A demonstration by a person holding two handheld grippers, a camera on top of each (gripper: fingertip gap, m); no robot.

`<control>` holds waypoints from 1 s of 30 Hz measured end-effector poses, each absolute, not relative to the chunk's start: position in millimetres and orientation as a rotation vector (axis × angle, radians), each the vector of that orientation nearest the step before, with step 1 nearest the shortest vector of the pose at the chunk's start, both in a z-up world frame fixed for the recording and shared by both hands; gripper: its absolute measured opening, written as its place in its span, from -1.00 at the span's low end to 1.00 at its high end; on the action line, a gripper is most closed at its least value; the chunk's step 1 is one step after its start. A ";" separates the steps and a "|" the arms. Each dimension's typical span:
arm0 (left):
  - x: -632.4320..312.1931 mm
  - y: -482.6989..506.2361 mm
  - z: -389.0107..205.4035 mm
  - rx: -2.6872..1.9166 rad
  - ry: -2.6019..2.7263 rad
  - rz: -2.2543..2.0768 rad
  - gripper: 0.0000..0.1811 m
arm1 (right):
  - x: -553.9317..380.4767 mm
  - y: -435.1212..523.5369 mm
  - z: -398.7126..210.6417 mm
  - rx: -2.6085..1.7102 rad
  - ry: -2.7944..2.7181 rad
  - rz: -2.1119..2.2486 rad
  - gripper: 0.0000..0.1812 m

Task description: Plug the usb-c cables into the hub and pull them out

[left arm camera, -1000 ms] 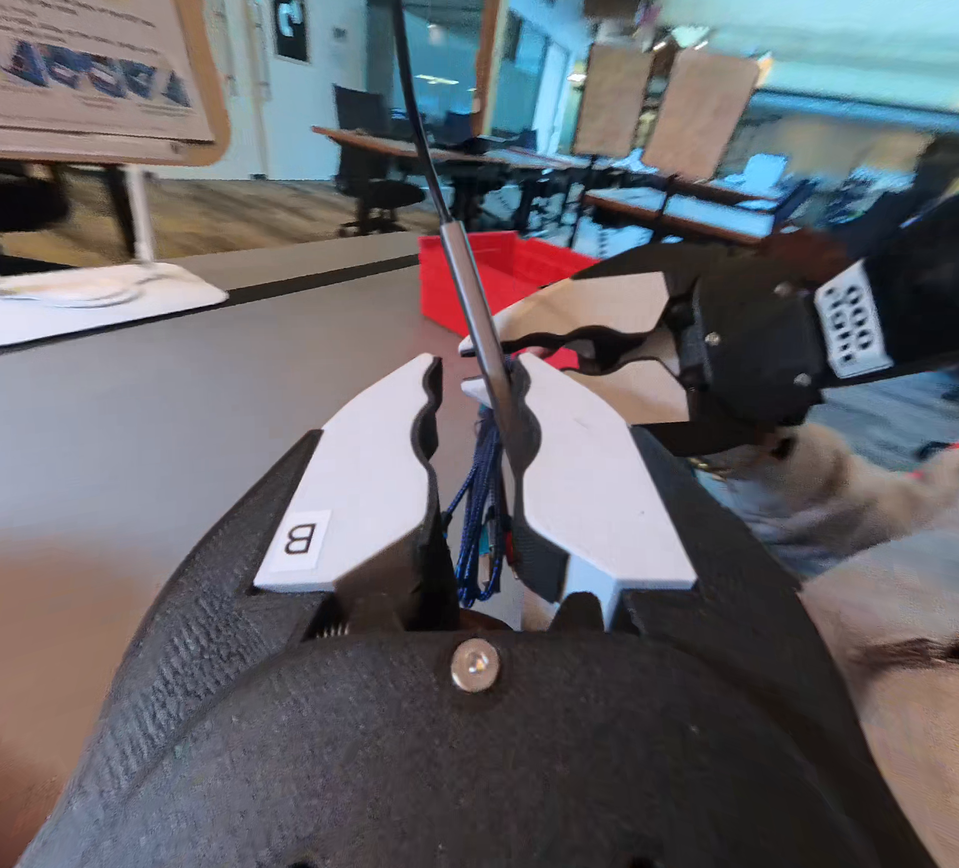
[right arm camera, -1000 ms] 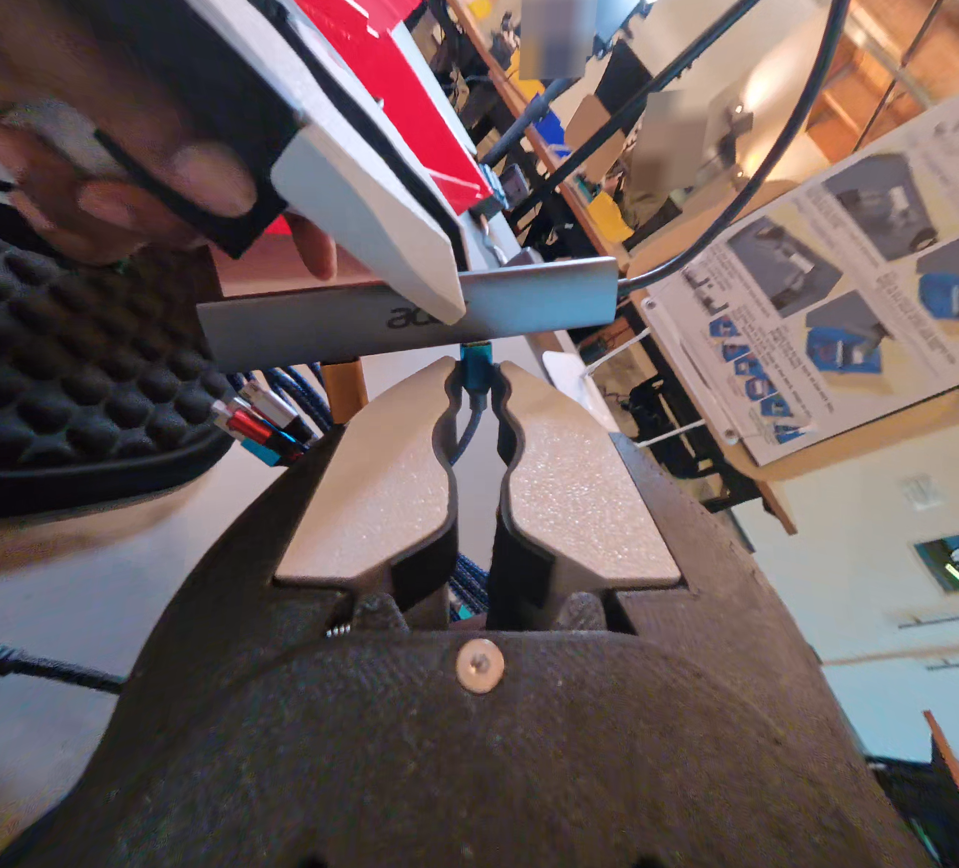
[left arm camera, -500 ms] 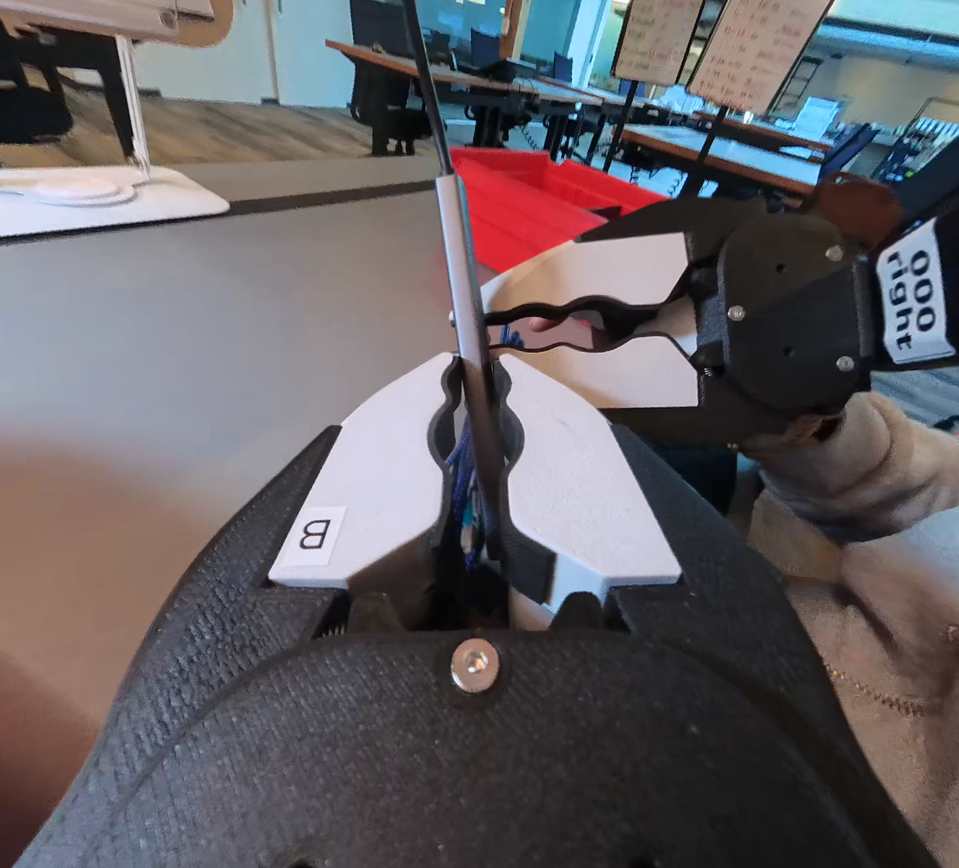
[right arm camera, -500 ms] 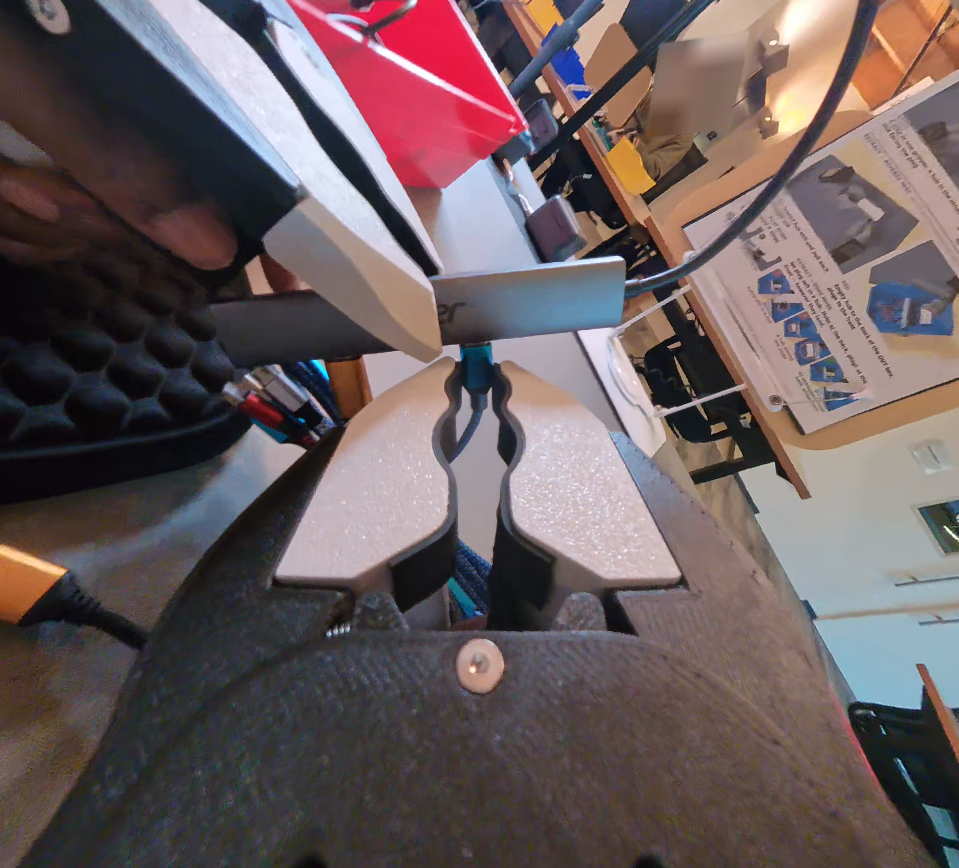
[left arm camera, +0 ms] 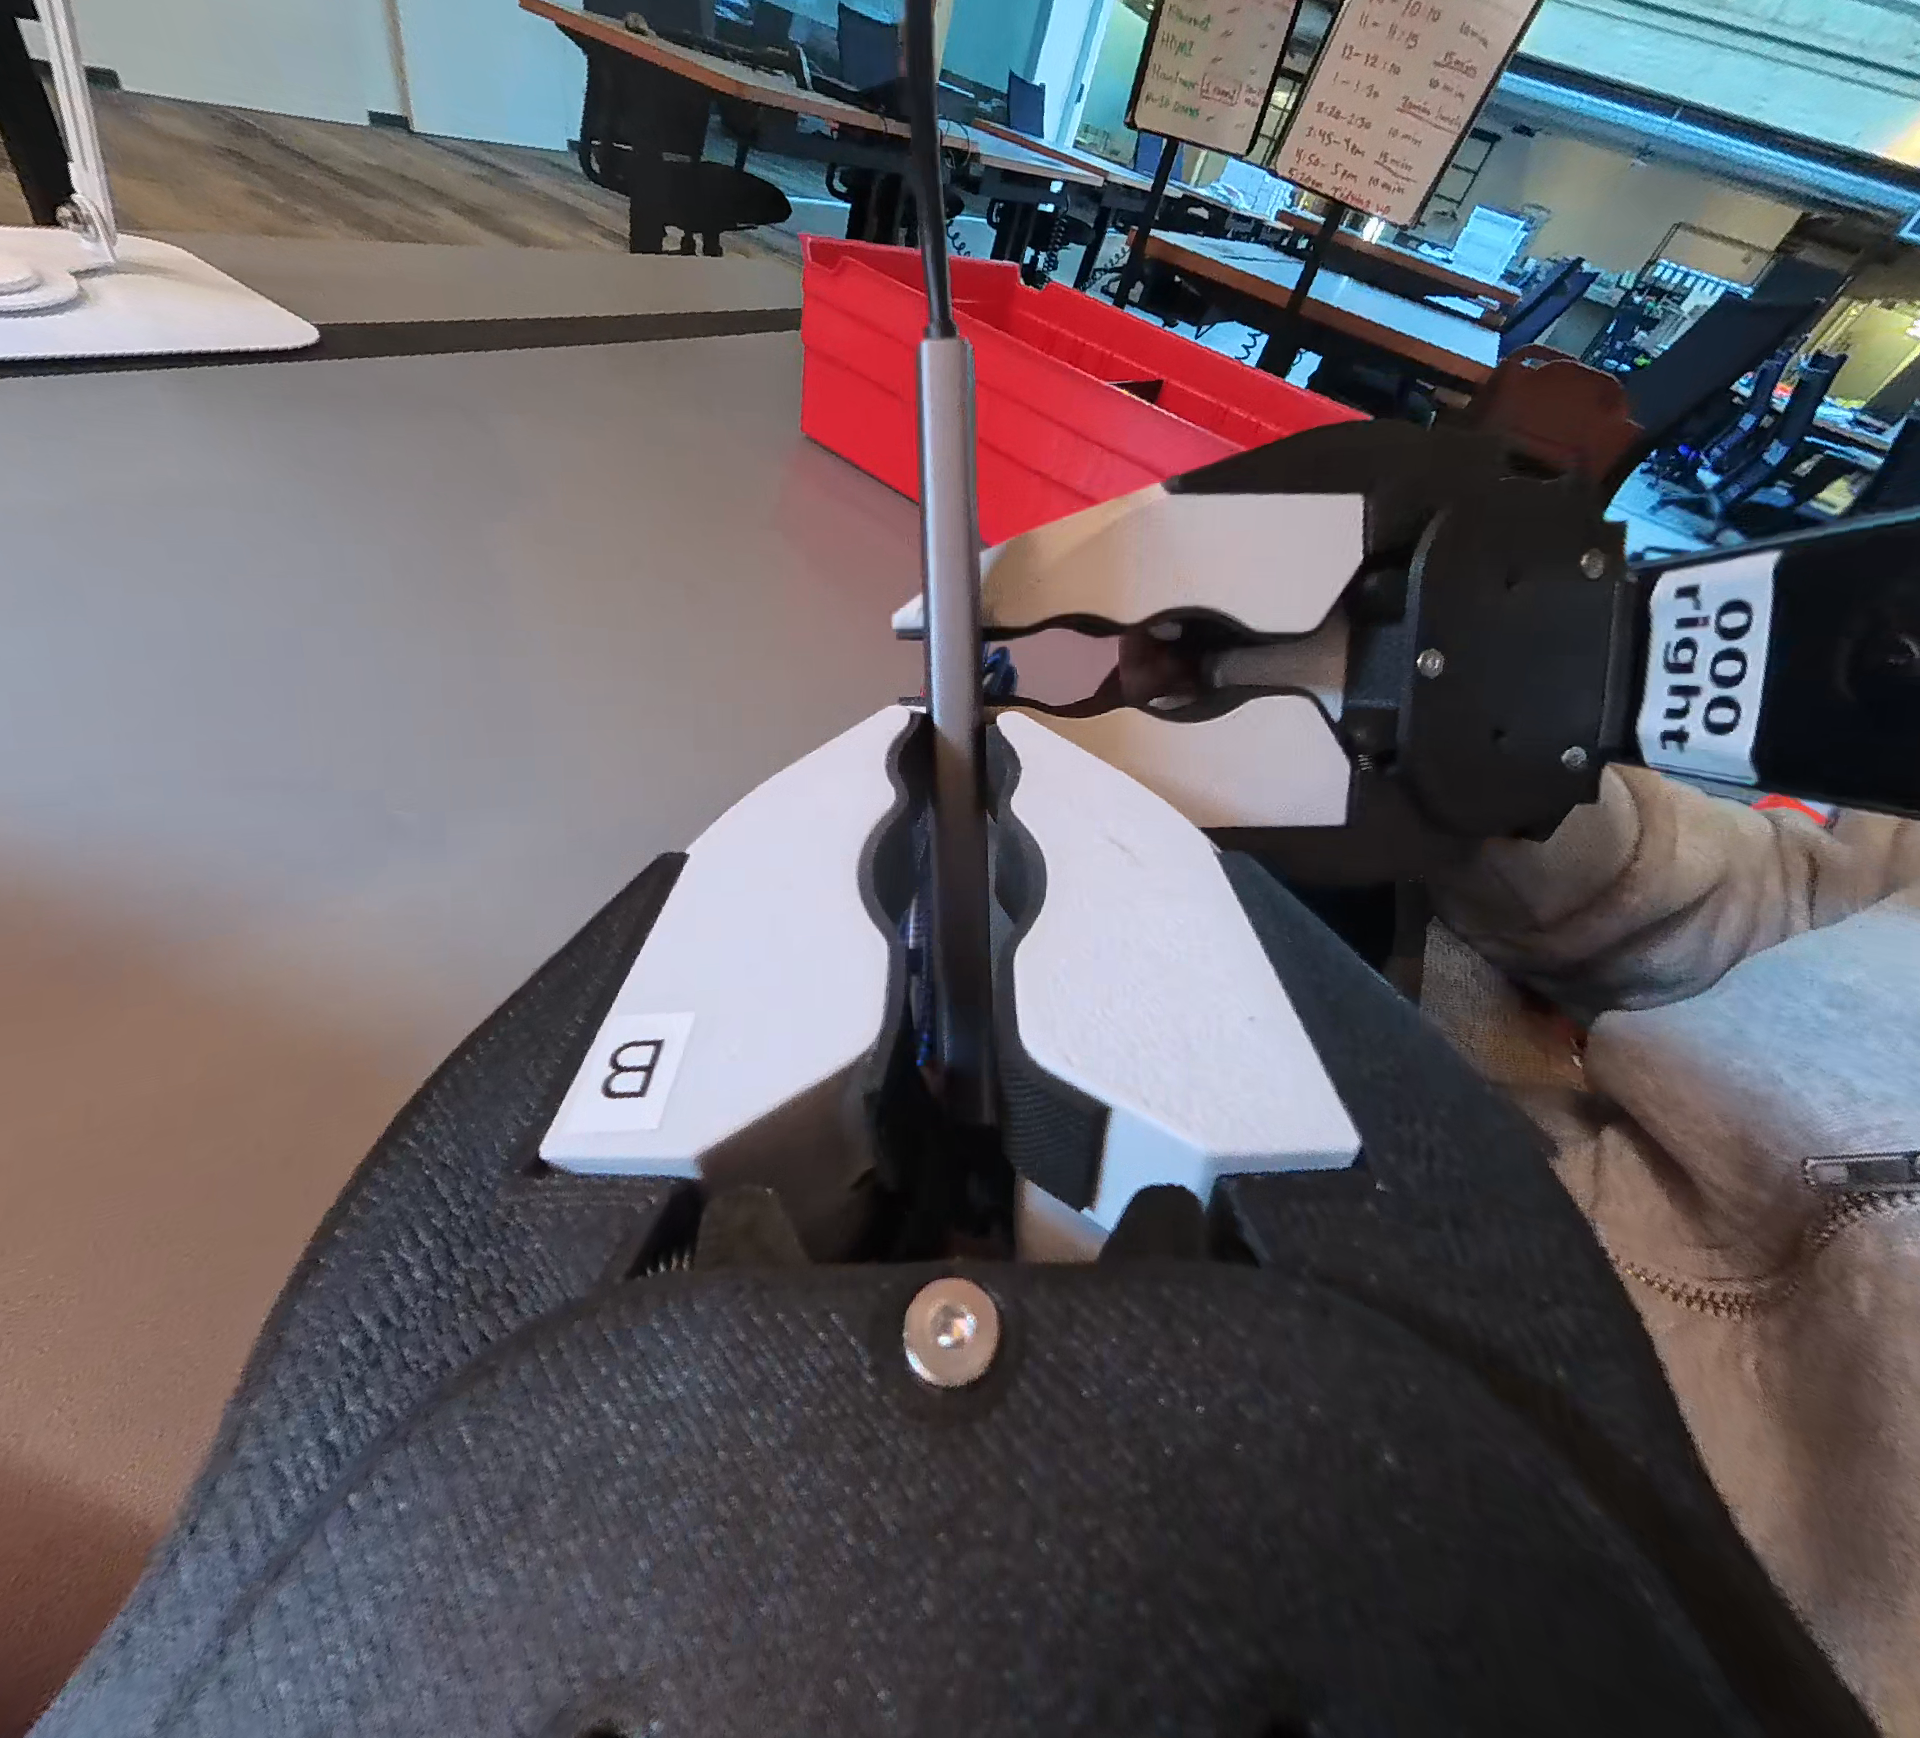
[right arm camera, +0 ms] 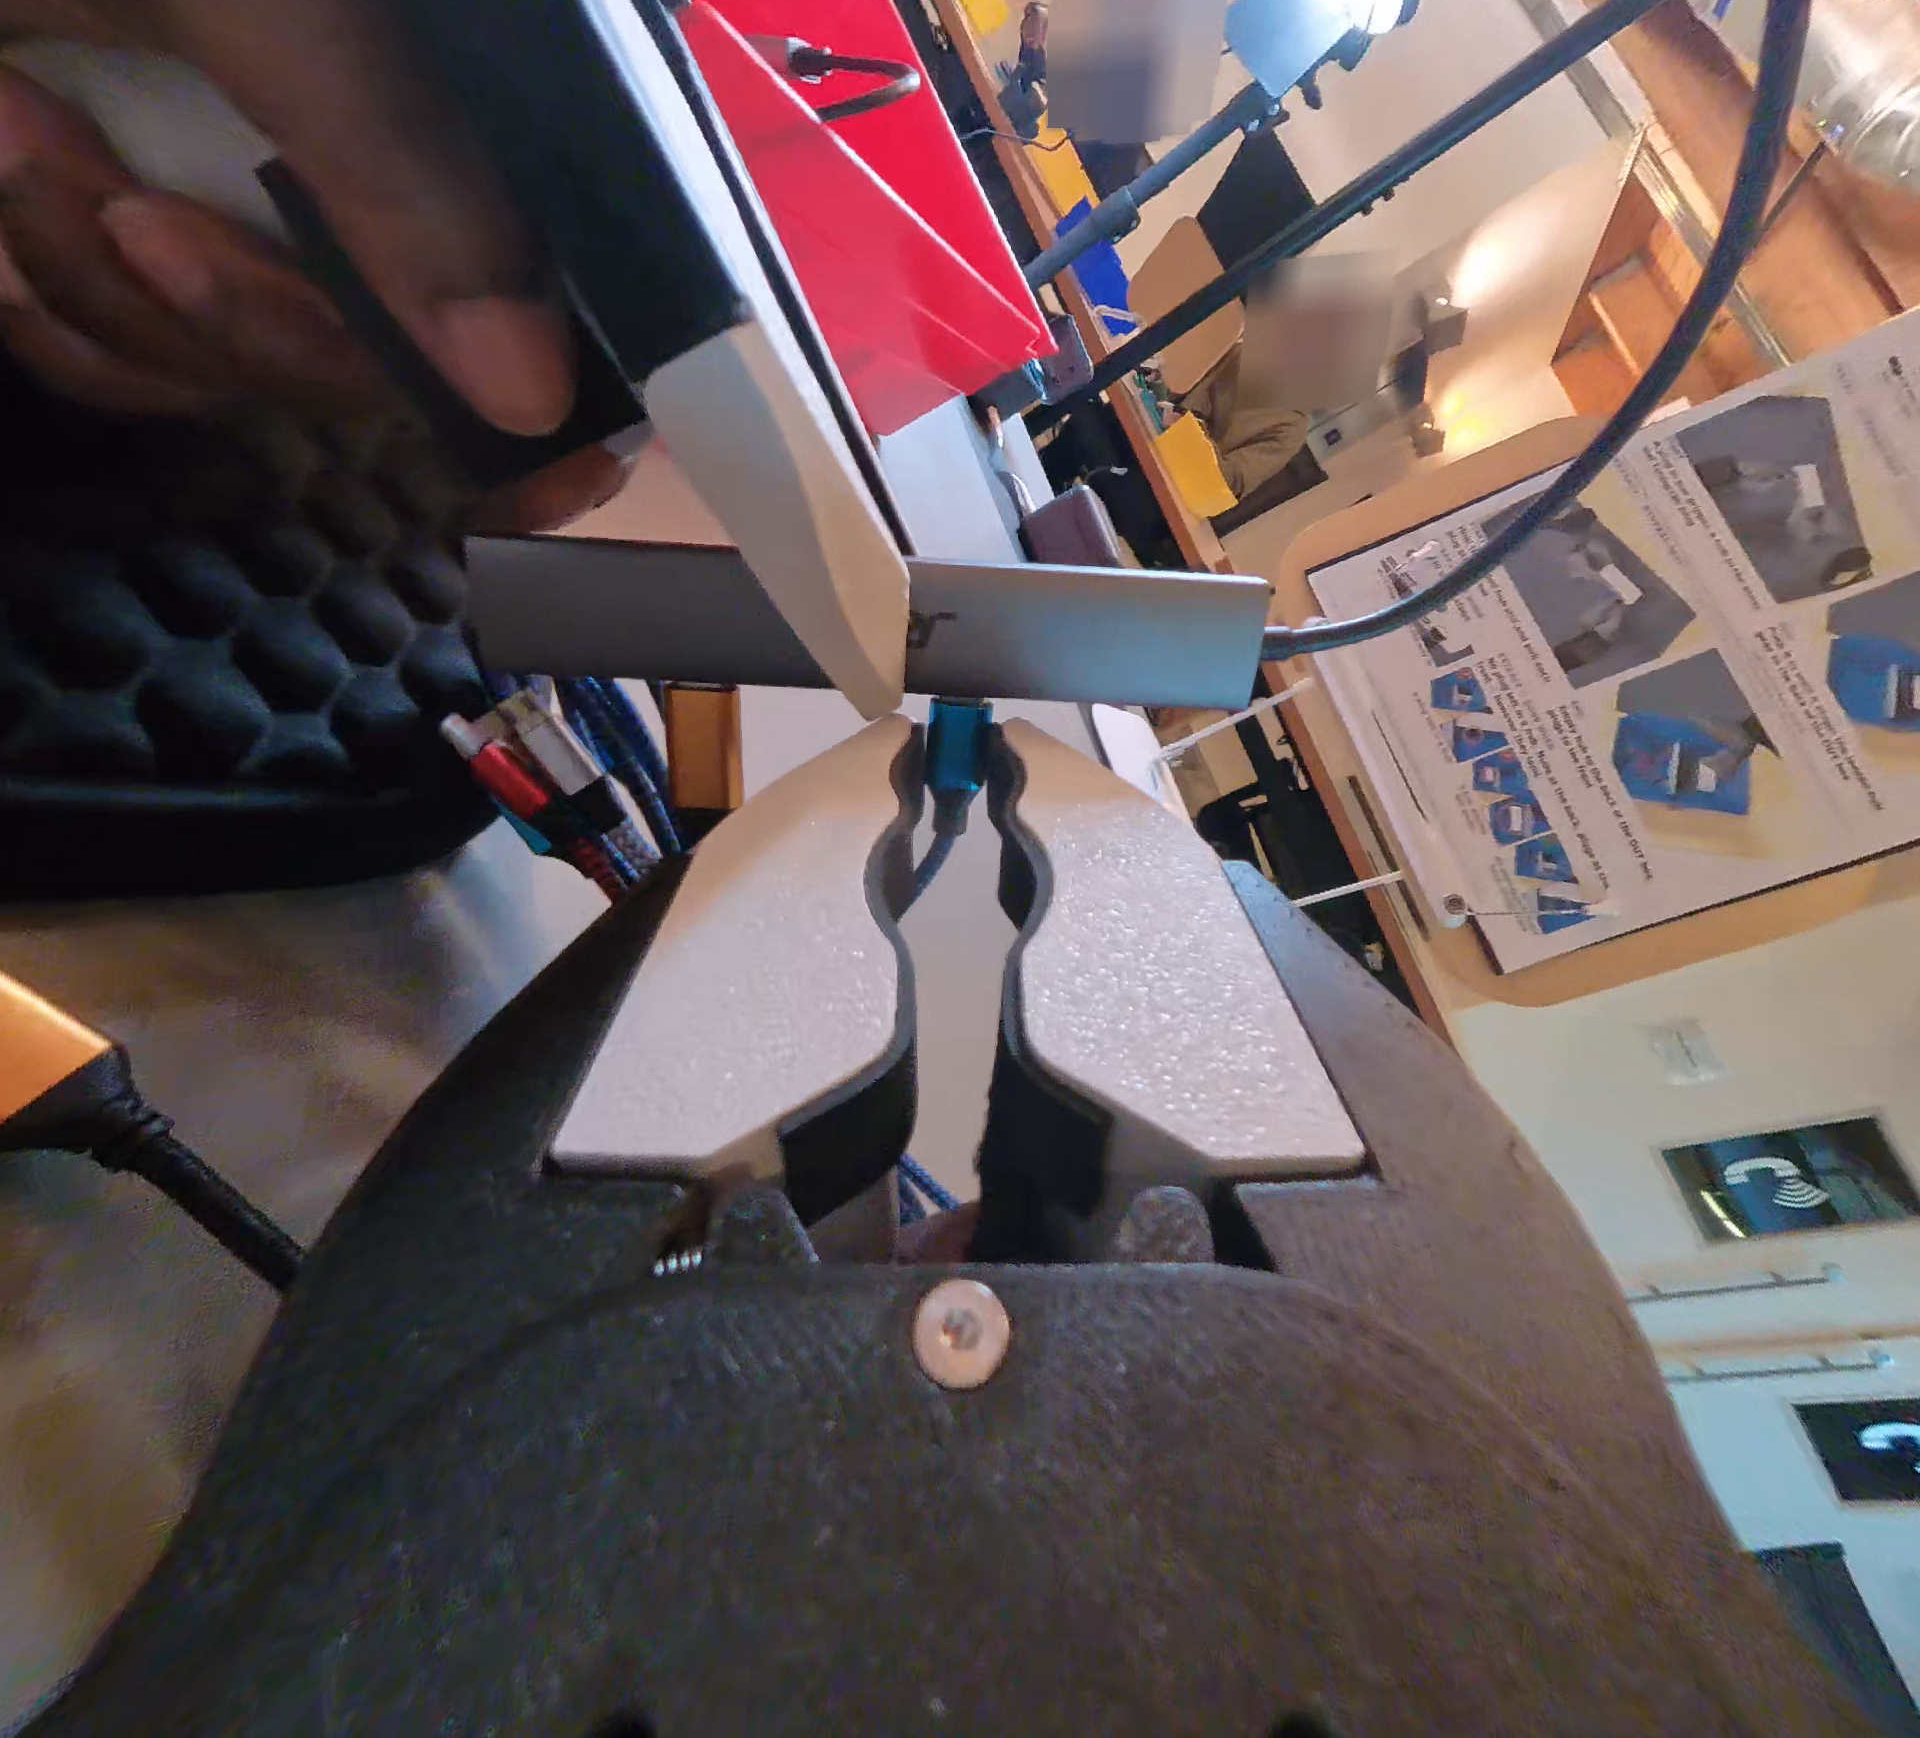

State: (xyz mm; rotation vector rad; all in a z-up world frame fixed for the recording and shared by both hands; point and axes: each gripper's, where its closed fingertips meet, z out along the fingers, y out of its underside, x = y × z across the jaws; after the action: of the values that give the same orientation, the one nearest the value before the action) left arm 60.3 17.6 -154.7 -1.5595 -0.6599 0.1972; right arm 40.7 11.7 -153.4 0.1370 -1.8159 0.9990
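Observation:
My left gripper [left arm camera: 954, 732] is shut on the grey hub [left arm camera: 948, 535], held edge-on above the grey table [left arm camera: 416, 608], with its black cord [left arm camera: 923, 67] running up out of view. The hub [right arm camera: 1081, 634] shows flat in the right wrist view. My right gripper [right arm camera: 958, 732] is shut on a blue usb-c plug [right arm camera: 954, 743] whose tip meets the hub's lower edge. It reaches in from the right in the left wrist view [left arm camera: 935, 660]. The left gripper's white fingers [right arm camera: 790, 525] cross the hub. Several other cable plugs [right arm camera: 540, 774] lie bundled at left.
A red bin [left arm camera: 1039, 400] stands on the table behind the hub. A white stand base [left arm camera: 135, 306] with an instruction board [right arm camera: 1683, 649] is at the far left. A black foam pad [right arm camera: 187, 680] lies by the spare cables. A person's sleeve [left arm camera: 1704, 1065] is at right. The grippers are tip to tip, or close to it.
The left gripper closed fully on the hub and tilted it upright. Both views shifted while the right gripper kept the blue plug at the hub's edge.

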 end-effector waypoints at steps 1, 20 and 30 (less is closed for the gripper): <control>60.2 17.5 -155.3 -1.558 -0.660 0.197 -0.90 | 40.6 11.7 -154.5 0.127 -1.826 1.017 -0.88; 63.2 14.5 -154.7 -1.562 -0.608 0.423 -0.91 | 50.0 12.8 -177.6 -0.054 -1.936 1.181 -0.87; 61.5 14.5 -154.0 -1.551 -0.619 0.389 -0.91 | 38.1 19.2 -167.3 0.005 -1.872 1.116 -0.89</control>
State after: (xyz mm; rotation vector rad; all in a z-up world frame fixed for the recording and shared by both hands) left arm 61.5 14.5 -154.0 -1.5509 -0.6189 0.3886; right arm 38.1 19.2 -167.3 0.0052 -1.8721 1.1156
